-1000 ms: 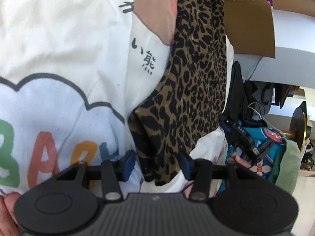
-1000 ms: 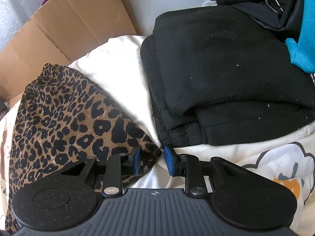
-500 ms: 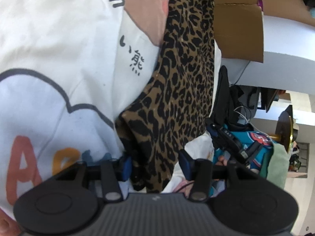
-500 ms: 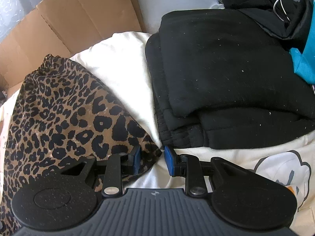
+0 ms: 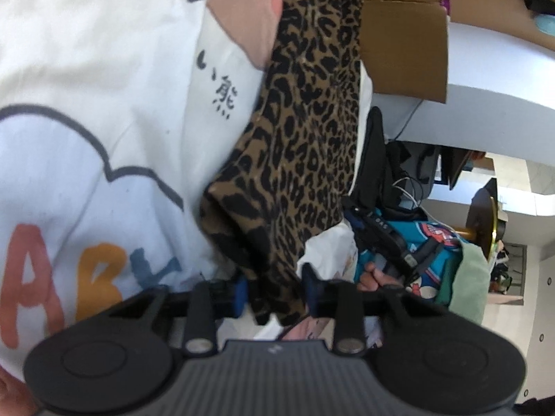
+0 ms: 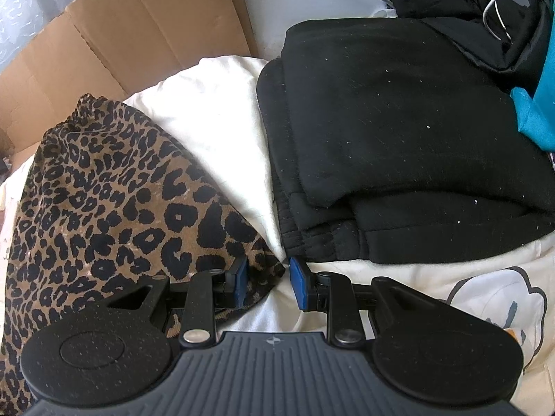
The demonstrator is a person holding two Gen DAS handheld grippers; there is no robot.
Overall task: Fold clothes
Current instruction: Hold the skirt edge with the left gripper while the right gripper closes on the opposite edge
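A leopard-print garment (image 5: 305, 145) hangs in a long band over a white printed top (image 5: 86, 104) bearing coloured letters. My left gripper (image 5: 274, 291) is shut on the garment's bunched lower end, and the cloth fills the gap between the blue pads. In the right wrist view the same leopard-print garment (image 6: 104, 208) spreads out to the left over white cloth (image 6: 215, 111). My right gripper (image 6: 269, 284) holds its pointed corner, pads narrowly apart with the corner against the left pad.
A folded black garment (image 6: 399, 131) lies just ahead on the right, with dark clothes and a white cable behind it. Cardboard flaps (image 6: 121, 34) stand at the back left. A hand (image 5: 378, 277) holding a black device shows beside teal patterned cloth (image 5: 430, 242).
My left gripper's fingers have drawn in around the leopard-print cloth, which now sits deeper between them. The right gripper keeps the same corner and the same finger gap, with the view shifted slightly.
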